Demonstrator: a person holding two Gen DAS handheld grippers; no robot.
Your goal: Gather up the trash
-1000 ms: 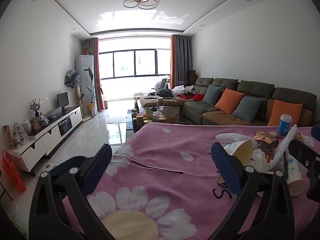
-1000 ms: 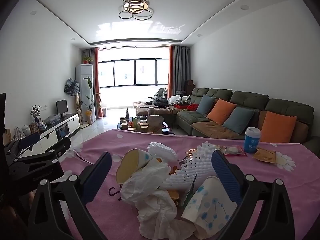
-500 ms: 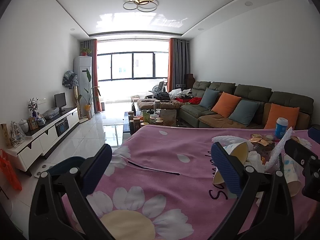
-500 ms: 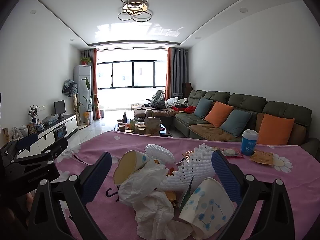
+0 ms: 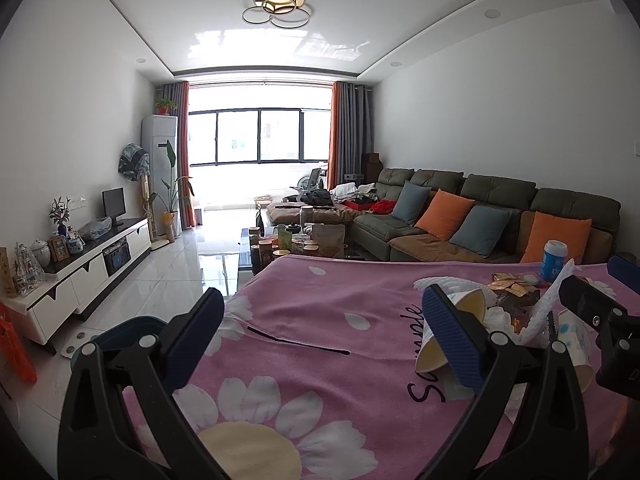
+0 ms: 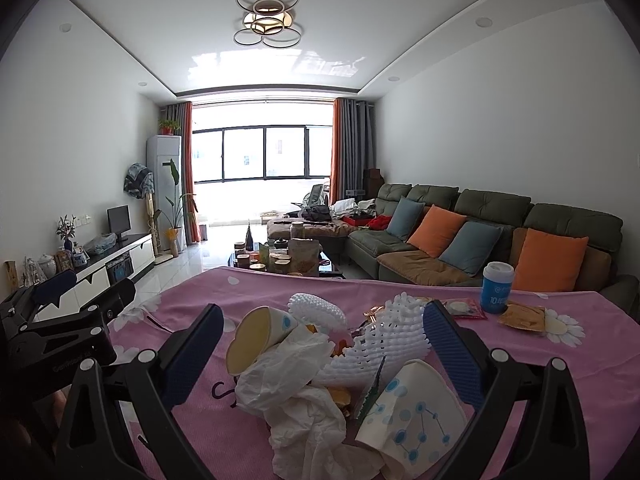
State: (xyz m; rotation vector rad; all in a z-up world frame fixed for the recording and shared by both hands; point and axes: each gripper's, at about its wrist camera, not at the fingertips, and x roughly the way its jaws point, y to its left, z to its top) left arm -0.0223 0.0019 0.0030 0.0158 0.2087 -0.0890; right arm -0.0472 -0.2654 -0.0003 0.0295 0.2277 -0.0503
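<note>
While both gape, right claw [image 6: 320,344] straddles trash pile [image 6: 320,364].

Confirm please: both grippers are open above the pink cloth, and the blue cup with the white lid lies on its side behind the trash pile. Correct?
Not quite. The blue cup stands upright, as the right wrist view shows. The rest holds: left gripper and right gripper are open above the pink cloth.

Both cameras look low across the pink surface [image 5: 320,320] toward the window [image 6: 264,152]. The right view sits close over the trash pile [image 6: 320,360]; the left view sees that pile [image 5: 512,312] at its right edge.
</note>
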